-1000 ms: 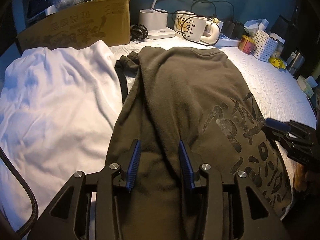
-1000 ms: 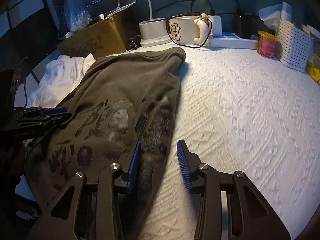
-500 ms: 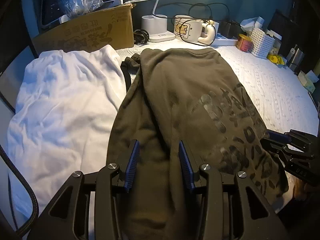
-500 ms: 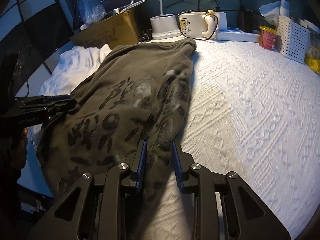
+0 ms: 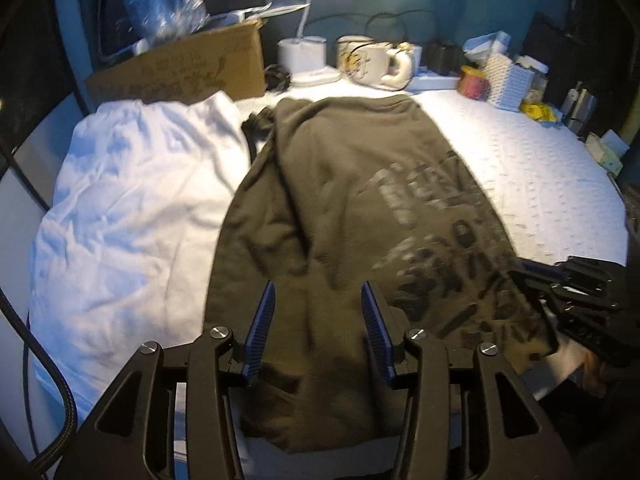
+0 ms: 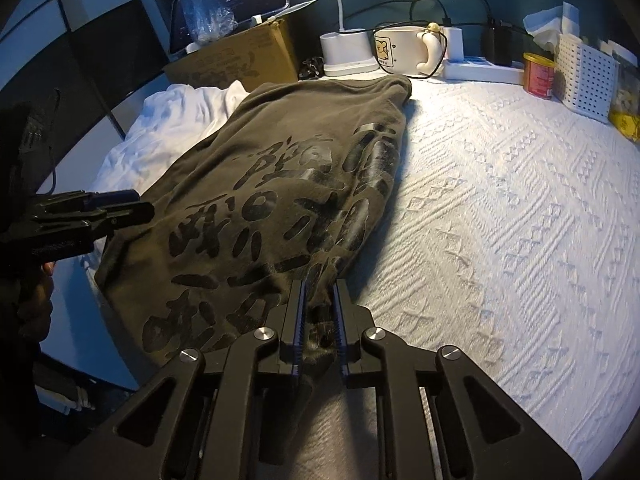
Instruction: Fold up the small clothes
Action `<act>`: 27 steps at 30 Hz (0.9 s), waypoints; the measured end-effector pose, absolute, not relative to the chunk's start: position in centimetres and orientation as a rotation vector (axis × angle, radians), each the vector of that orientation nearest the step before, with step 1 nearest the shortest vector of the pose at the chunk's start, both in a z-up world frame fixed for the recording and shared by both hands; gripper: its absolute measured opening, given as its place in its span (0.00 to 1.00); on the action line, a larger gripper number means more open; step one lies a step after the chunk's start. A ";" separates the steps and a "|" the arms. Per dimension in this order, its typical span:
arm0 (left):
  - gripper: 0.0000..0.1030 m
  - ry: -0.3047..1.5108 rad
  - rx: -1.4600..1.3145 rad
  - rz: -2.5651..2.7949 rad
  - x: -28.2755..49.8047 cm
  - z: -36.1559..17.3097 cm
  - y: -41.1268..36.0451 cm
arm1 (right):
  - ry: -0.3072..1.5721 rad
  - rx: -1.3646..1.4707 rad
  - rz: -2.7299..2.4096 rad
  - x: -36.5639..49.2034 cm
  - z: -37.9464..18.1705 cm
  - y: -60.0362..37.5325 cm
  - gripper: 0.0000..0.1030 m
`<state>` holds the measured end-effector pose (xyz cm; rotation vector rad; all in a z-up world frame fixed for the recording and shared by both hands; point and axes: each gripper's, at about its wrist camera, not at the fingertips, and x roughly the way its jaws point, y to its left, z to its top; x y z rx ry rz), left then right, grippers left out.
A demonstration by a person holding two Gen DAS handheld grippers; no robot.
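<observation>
- The dark olive cotton T-shirt with a black printed graphic lies lengthwise on the white textured bedspread, its far hem near the cream ceramic mug.
- Your right gripper has its fingers drawn narrow and pinched onto a bunched bit of the shirt's near right edge.
- Your left gripper hangs over the shirt's near left part with its blue-padded fingers spread wide, cloth between them; you can't tell from these views whether they touch it.
- In the left view, the right gripper sits at the shirt's right edge.
- A crumpled white garment lies just left of the shirt, touching its side.
- Behind it stands a brown cardboard box; a white perforated plastic basket and a red tin can stand at the far right.
</observation>
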<state>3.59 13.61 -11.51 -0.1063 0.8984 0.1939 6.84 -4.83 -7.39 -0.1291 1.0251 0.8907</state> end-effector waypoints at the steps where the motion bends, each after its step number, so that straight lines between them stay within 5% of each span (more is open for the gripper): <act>1: 0.44 0.891 -0.098 0.181 3.6 -11.3 13.2 | 1.026 -0.127 0.890 6.7 -7.3 -5.0 0.15; 6: 0.58 0.870 -0.087 0.137 4.0 -11.0 11.5 | 1.035 -0.109 0.871 6.4 -7.0 -6.0 0.15; 19: 0.60 0.866 -0.066 0.066 5.5 -10.7 7.7 | 1.054 -0.044 0.802 7.1 -6.0 -10.8 0.15; 23: 0.76 0.843 -0.074 0.059 5.9 -10.0 7.0 | 1.049 -0.036 0.779 7.7 -5.7 -12.0 0.15; 27: 0.77 0.819 -0.087 0.035 6.6 -9.2 6.2 | 1.037 -0.033 0.758 8.3 -5.2 -13.0 0.15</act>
